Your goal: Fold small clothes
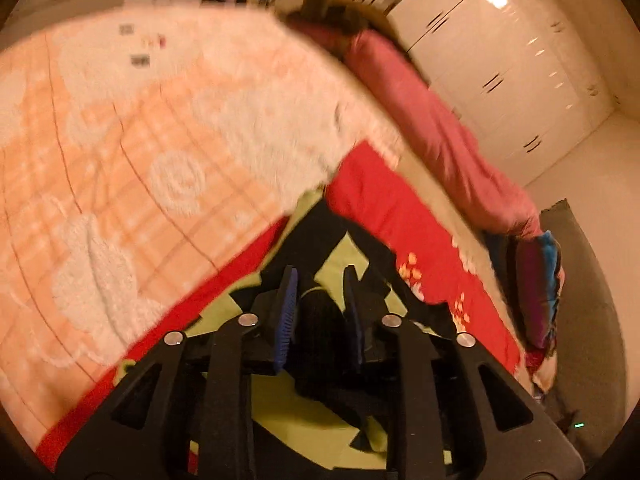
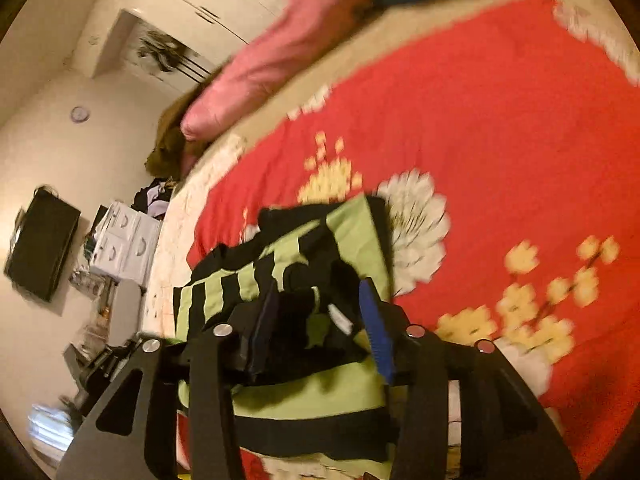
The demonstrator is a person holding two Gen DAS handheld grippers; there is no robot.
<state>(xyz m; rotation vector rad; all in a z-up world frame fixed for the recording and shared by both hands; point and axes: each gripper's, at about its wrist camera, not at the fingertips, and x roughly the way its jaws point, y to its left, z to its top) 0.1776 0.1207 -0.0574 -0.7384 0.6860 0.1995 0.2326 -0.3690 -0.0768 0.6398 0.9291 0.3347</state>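
Both wrist views look steeply down, close — sharing the garment (image 1: 296,408).

Garment (image 2: 304,248) on blanket (image 2: 500,120)

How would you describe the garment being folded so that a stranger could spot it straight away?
Start at the red blanket with white and yellow flowers that covers the bed. The garment lies on it near the edge, just in front of the right gripper. It alone is lime green with black stripes, unlike the pink pillow and the orange towel.

Both tools (left (image 1: 320,292), right (image 2: 324,300)) parted.
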